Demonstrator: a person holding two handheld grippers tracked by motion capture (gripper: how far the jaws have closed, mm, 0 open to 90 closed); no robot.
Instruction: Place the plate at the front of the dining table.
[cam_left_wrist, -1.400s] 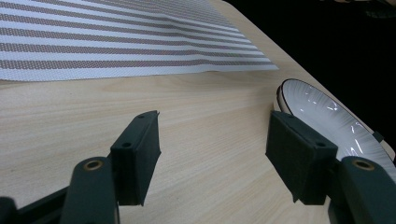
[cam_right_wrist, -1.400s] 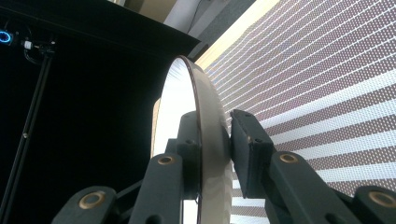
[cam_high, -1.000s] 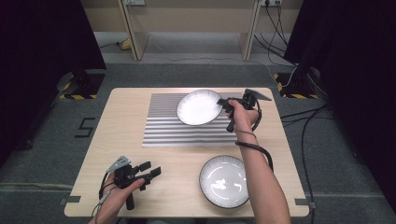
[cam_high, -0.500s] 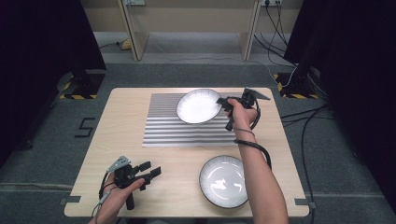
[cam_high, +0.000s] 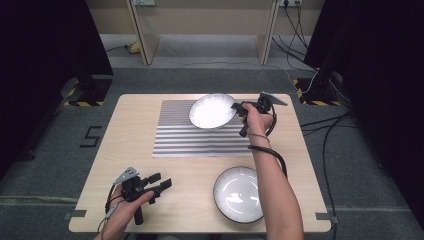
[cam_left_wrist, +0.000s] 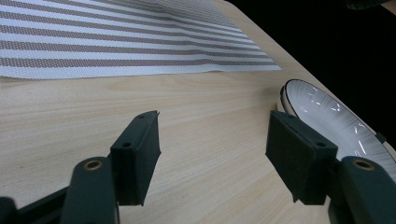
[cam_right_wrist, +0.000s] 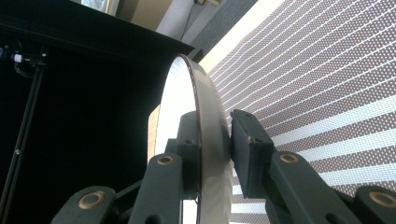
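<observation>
A: What was the right gripper doing?

B: It was clamped on the rim of the white plate, one jaw on the inner face and the other on the underside. The plate sat over the far edge of the striped mat, tilted.

A: And the left gripper?

B: Its jaws stood wide apart with nothing between them, low over the wooden surface at the near left.

A: Anything else there?

B: A second plate lay flat on the surface near the front edge, beside the right forearm.
</observation>
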